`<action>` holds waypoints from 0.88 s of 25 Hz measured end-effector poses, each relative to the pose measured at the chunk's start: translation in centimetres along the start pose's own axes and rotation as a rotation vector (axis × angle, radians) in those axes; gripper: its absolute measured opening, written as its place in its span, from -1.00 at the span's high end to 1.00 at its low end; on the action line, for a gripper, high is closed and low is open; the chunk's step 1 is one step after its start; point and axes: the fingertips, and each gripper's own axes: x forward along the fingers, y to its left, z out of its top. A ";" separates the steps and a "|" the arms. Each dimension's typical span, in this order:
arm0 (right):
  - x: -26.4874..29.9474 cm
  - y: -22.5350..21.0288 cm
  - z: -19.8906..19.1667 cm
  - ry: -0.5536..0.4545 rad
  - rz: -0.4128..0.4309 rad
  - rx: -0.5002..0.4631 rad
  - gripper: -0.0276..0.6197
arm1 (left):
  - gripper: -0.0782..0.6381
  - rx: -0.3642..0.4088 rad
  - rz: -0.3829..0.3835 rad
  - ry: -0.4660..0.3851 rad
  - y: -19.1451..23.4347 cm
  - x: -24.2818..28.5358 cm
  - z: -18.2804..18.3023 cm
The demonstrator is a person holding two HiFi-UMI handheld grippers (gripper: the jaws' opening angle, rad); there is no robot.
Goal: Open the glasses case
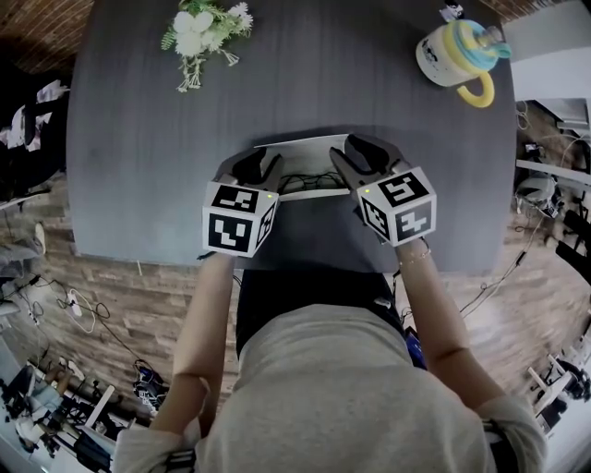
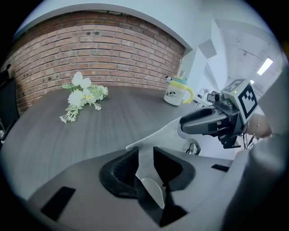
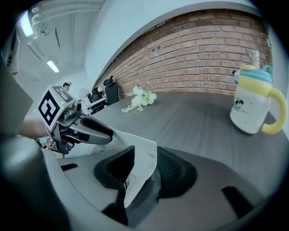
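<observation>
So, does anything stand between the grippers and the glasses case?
Nothing visible does. The left gripper and the right gripper are each shut on a pale flap of the glasses case, at the near edge of the table. The flowers and the sippy cup are far off.

Our dark grey counter carries a white flower sprig well beyond the left tongs, a yellow-handled cup beyond the right tongs, and the glasses case between them.
</observation>
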 end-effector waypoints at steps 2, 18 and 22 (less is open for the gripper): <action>0.2 -0.1 0.0 0.000 0.001 0.002 0.42 | 0.46 -0.012 0.012 0.000 0.2 0.1 0.0; -0.7 0.5 0.0 -0.028 -0.024 0.011 0.42 | 0.46 -0.022 0.020 -0.032 0.2 -2.0 -0.1; -1.6 1.0 0.4 -0.059 -0.038 0.012 0.42 | 0.46 -0.015 0.022 -0.047 0.1 -3.0 -0.1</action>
